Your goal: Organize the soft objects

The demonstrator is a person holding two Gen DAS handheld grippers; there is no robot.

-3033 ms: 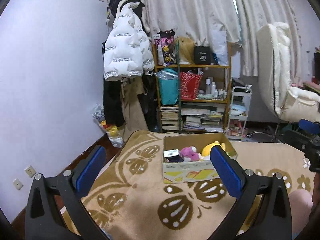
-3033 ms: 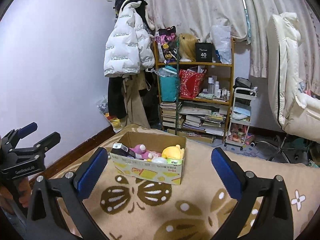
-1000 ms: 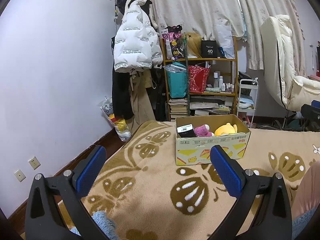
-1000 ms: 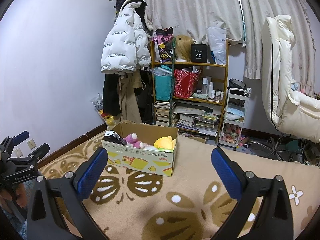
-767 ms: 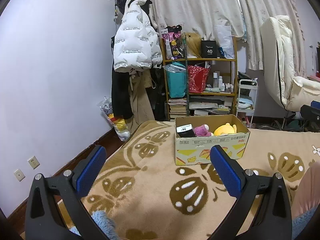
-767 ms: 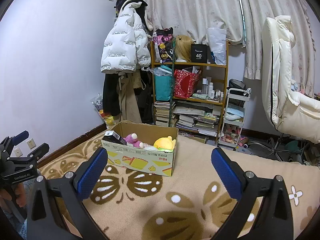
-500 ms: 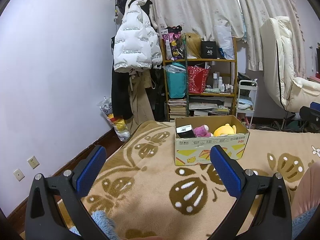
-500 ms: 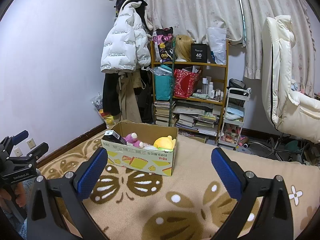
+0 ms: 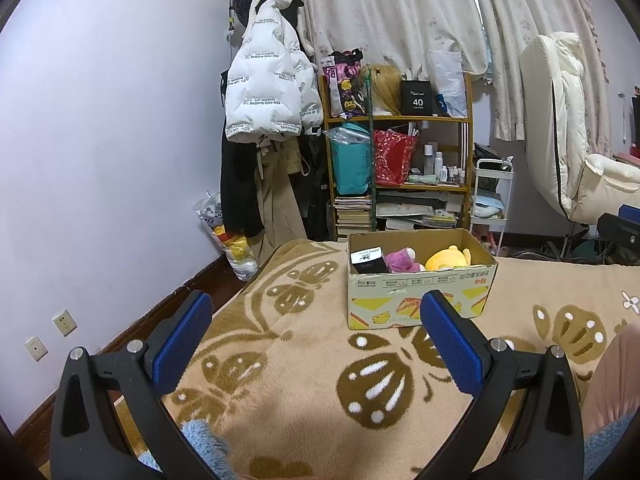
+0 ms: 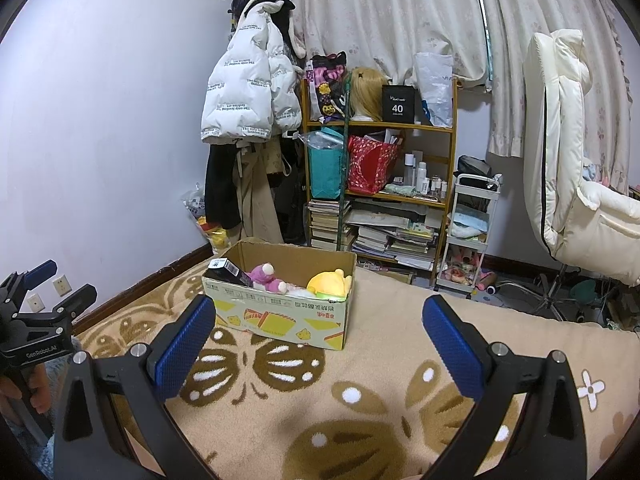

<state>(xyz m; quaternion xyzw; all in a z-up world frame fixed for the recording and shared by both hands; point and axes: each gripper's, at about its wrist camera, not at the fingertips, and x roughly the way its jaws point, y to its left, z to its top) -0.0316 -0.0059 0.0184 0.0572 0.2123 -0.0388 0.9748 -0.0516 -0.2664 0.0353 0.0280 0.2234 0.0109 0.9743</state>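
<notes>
Both hand-held grippers are hovering spread wide over a tan blanket (image 9: pixel 304 380) with brown butterfly shapes, and neither is gripping anything. Between the blue pads of the left hand-held gripper (image 9: pixel 316 336) only blanket is showing. The right hand-held gripper (image 10: pixel 320 340) is likewise gaping, with its left pad overlapping the near left corner of a cardboard box (image 10: pixel 280 314) in that view, though whether it is touching the box cannot be told.

That box is sitting on the blanket ahead of both tools, open at the top. Inside it, a pink plush toy (image 9: pixel 402 260) is lying in the middle, a yellow plush toy (image 9: pixel 448 258) is resting just beside it toward the right wall, and a small black box (image 9: pixel 368 262) with a white label is leaning at the left end.

At the bottom edge of the left wrist view a tuft of light blue fluffy fabric (image 9: pixel 200 436) is peeking out beside the left finger.

Behind the bed a wooden shelf (image 10: pixel 380 124) is holding bags, books and bottles; a white puffer jacket (image 10: pixel 244 100) is hanging to its left, and a cream chair (image 10: pixel 568 168) is standing at the right.
</notes>
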